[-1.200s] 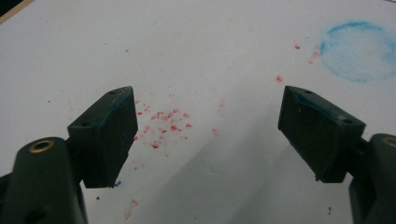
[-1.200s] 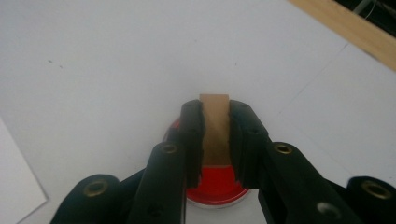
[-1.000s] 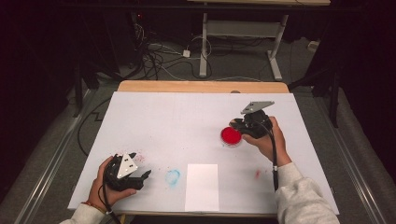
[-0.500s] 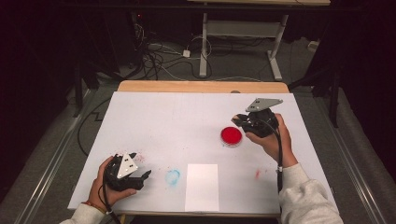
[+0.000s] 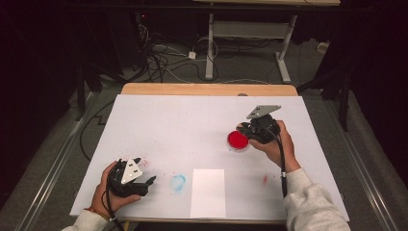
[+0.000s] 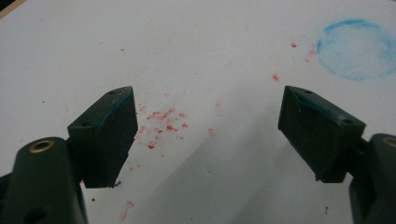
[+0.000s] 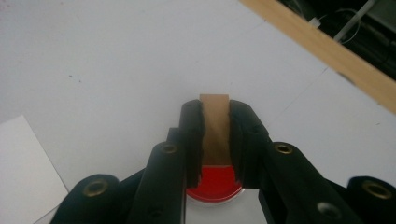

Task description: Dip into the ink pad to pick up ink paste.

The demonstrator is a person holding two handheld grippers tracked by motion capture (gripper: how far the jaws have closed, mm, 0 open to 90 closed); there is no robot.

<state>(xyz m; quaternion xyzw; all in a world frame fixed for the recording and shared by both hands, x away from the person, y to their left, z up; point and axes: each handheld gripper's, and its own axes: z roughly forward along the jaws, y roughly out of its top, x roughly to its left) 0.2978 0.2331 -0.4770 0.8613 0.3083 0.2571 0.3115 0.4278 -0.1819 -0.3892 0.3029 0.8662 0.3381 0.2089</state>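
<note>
Right gripper [image 7: 215, 140]: jaws closed on a thin tan upright slip, perhaps wood [image 7: 215, 126], just above the round dish of red paint [image 5: 237, 140], right of centre on the white-covered counter [image 5: 192, 125].
Left gripper [image 6: 205, 135]: jaws wide apart, gripping nothing, near left corner, over red paint specks [image 6: 161, 123].
Blue smudged ring [image 5: 177, 182]: left beside the white paper sheet [image 5: 208, 192].

A small brown block [image 7: 214, 122], perhaps a wooden stamp, sits clamped upright above a round red ink dish [image 5: 237, 140].
</note>
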